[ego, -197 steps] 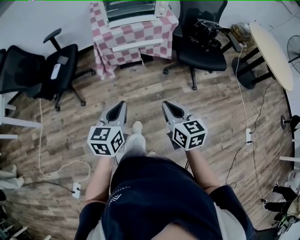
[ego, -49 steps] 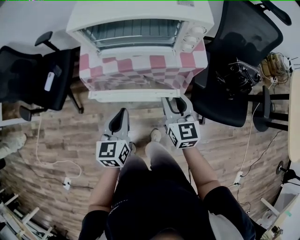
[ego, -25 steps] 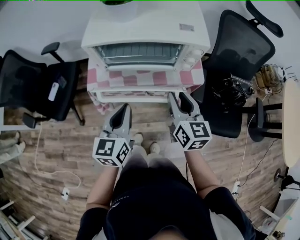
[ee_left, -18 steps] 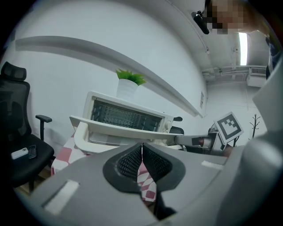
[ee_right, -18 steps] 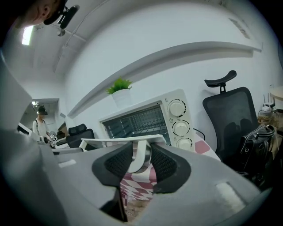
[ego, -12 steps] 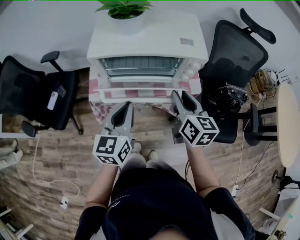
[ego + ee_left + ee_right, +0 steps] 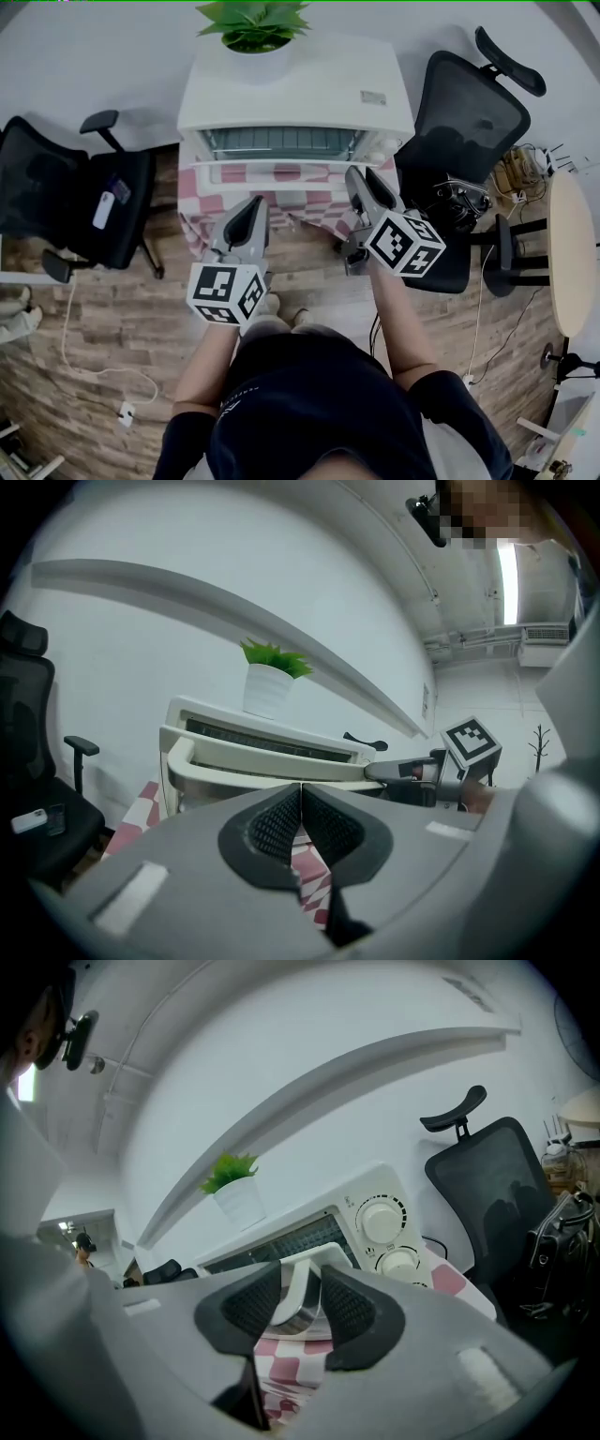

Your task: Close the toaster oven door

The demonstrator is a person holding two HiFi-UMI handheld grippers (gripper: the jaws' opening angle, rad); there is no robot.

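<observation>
The white toaster oven [image 7: 295, 94] stands on a table under a red-checked cloth [image 7: 220, 202], and its drop-down door [image 7: 281, 169] hangs partly open. My right gripper [image 7: 357, 178] is shut on the right end of the door's white handle [image 7: 302, 1290], which sits between its two pads. The oven's knobs [image 7: 382, 1220] show just beyond. My left gripper [image 7: 260, 202] is shut with nothing in it, its tips just below the handle bar [image 7: 272, 761] near the left side. From the left gripper view I see my right gripper [image 7: 403, 771] at the handle's far end.
A potted plant [image 7: 251, 28] sits on top of the oven. Black office chairs stand to the left [image 7: 66, 197] and right [image 7: 464, 122] of the table; the right one carries dark gear. A round table [image 7: 572, 253] is at the far right. Cables lie on the wood floor.
Both grippers have risen and come closer to the oven. The door's front edge has swung up with the right gripper, from lying about level to partly raised.
</observation>
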